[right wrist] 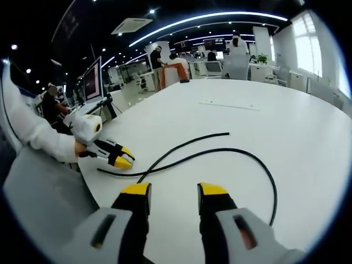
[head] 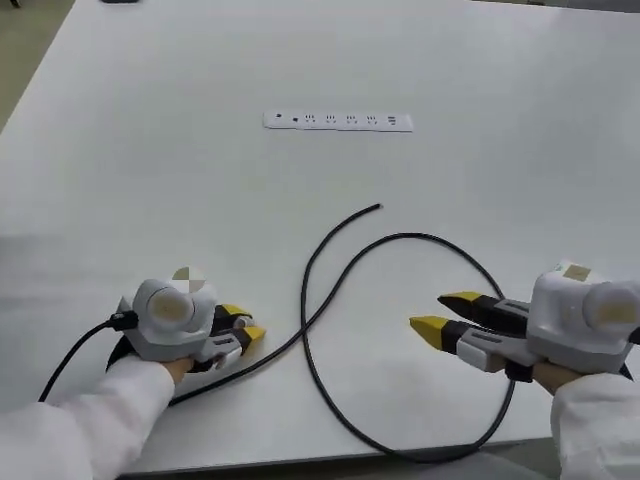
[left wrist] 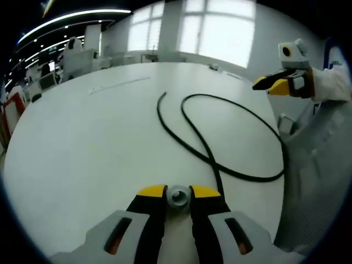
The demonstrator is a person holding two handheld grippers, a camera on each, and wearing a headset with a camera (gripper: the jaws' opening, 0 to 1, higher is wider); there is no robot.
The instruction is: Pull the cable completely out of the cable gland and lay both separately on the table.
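A long black cable [head: 400, 236] lies in loops on the white table [head: 150, 180]. One free end [head: 378, 207] points toward the far side, and the other run passes under my left hand. My left gripper [head: 246, 322] rests low on the table near the front edge, shut on a small grey cable gland [left wrist: 177, 197] whose round opening faces the camera. The cable [left wrist: 209, 157] runs close past the right jaw; I cannot tell whether it still enters the gland. My right gripper [head: 440, 311] hovers open inside the cable loop, holding nothing, and its own view shows spread jaws [right wrist: 173, 192] above the cable [right wrist: 220, 151].
A white power strip [head: 338, 121] lies flat toward the far side of the table. The table's front edge [head: 300, 462] runs just below both hands, and part of the cable loop reaches it. Desks, monitors and people stand in the room beyond.
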